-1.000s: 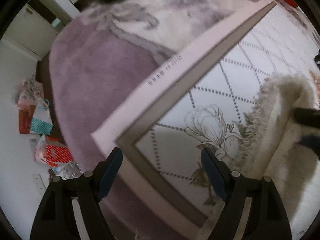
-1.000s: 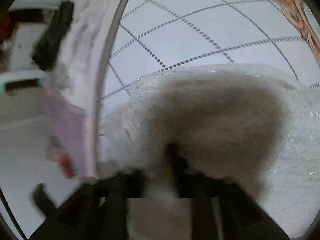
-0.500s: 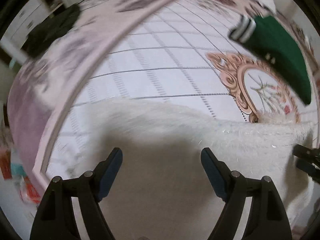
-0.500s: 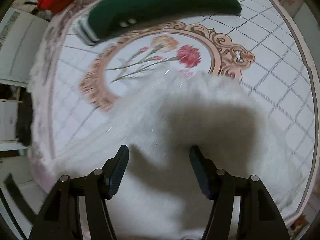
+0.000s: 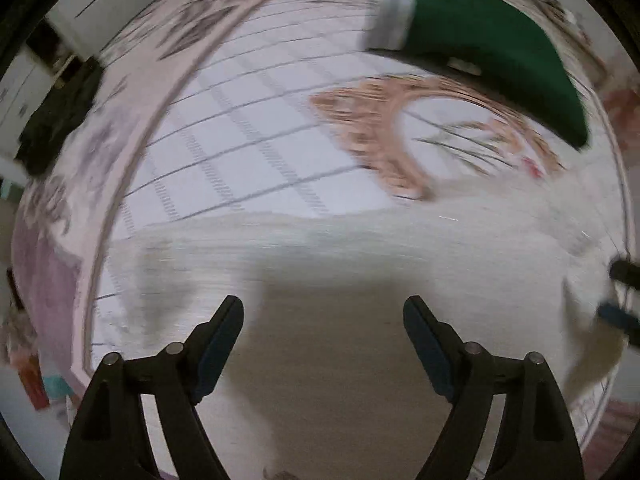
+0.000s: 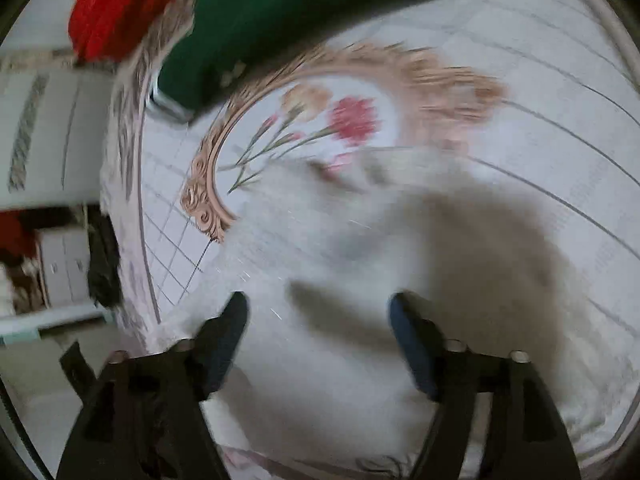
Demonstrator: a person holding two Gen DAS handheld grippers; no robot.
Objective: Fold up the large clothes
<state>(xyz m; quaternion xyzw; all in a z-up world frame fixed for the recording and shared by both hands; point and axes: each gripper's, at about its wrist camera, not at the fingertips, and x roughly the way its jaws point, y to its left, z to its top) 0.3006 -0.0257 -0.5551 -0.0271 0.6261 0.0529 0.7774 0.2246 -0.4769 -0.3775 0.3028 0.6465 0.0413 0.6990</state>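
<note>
On the patterned bedspread [image 5: 256, 136], a fluffy white garment [image 5: 360, 248] was spread flat, its far edge lying just short of the ornate tan medallion [image 5: 376, 120] with its printed carnations [image 6: 352, 120]. Directly above the garment the left gripper [image 5: 323, 332] was held, pointing steeply down, its jaws spread wide after having just been opened further; nothing was caught between them, and only the shadowed white pile was seen in the gap. The right gripper [image 6: 318, 328] was likewise held over the same garment, its jaws apart and having just been opening, with no fabric pinched between its blue-padded fingers [image 6: 404, 336]. At the right edge of the left wrist view, the tips of the right gripper [image 5: 620, 292] could be made out beside the garment's end. Beyond the medallion a folded green garment [image 5: 492, 52] with a grey ribbed cuff [image 5: 392, 24] was laid on the bedspread, well apart from the white one, and a red garment [image 6: 120, 4] was seen just beside it. A dark item [image 5: 56, 116] was draped at the bed's far left edge. Both views were smeared by motion blur.
</note>
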